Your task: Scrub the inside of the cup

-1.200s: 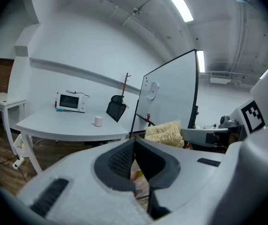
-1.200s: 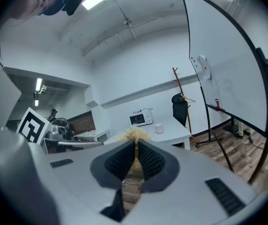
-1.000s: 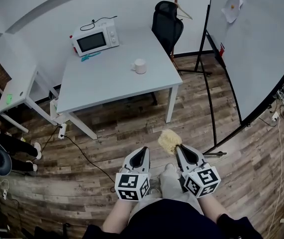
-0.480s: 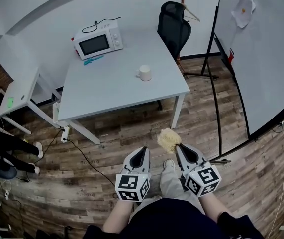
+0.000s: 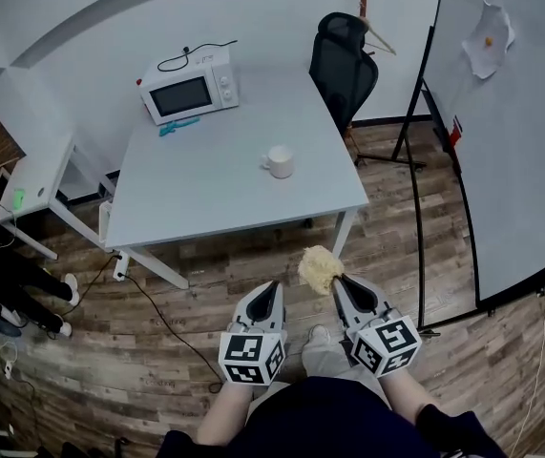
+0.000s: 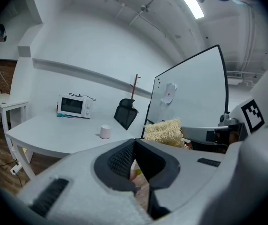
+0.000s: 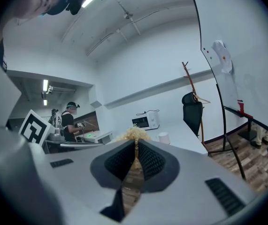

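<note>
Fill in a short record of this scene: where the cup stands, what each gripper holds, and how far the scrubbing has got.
cup: upright on the table, alone near its right side
microwave: at the table's far edge
right gripper: shut on the scrubber, a yellow fibrous pad
left gripper: shut, nothing in it
task stage: not begun; both grippers are over the floor, short of the table
</note>
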`<state>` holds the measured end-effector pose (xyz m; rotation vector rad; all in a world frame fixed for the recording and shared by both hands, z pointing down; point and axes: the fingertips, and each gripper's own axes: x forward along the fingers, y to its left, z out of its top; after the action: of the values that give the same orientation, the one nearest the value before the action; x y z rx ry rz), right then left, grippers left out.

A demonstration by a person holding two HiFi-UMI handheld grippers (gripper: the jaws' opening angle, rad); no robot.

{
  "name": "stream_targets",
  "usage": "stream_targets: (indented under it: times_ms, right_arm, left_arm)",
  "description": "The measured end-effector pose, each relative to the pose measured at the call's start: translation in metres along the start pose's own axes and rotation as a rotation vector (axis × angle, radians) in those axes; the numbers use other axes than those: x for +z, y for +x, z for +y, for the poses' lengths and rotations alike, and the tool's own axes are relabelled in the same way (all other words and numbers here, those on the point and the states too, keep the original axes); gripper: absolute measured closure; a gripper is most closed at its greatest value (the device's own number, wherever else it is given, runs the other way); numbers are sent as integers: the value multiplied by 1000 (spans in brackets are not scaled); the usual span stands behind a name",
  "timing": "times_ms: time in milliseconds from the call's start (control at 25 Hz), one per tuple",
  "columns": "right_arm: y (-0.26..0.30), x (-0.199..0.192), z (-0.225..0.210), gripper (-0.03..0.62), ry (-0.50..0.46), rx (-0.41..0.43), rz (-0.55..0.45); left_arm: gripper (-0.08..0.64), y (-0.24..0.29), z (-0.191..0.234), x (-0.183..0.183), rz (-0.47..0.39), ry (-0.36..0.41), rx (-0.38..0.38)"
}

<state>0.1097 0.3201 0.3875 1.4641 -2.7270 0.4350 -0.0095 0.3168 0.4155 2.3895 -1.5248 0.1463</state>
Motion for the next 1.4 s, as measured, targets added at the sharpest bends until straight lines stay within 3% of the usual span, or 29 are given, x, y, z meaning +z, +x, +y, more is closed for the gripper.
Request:
stream_targets:
  times_ms: [880,1400]
  right_arm:
    - [106,44,-118,557,-16,96,12]
    - [138,47,-145,557,18,123,42]
  left_arm:
    - [541,149,20,36,-13,-19,77]
    - [541,181,41,39,-3,-65,131]
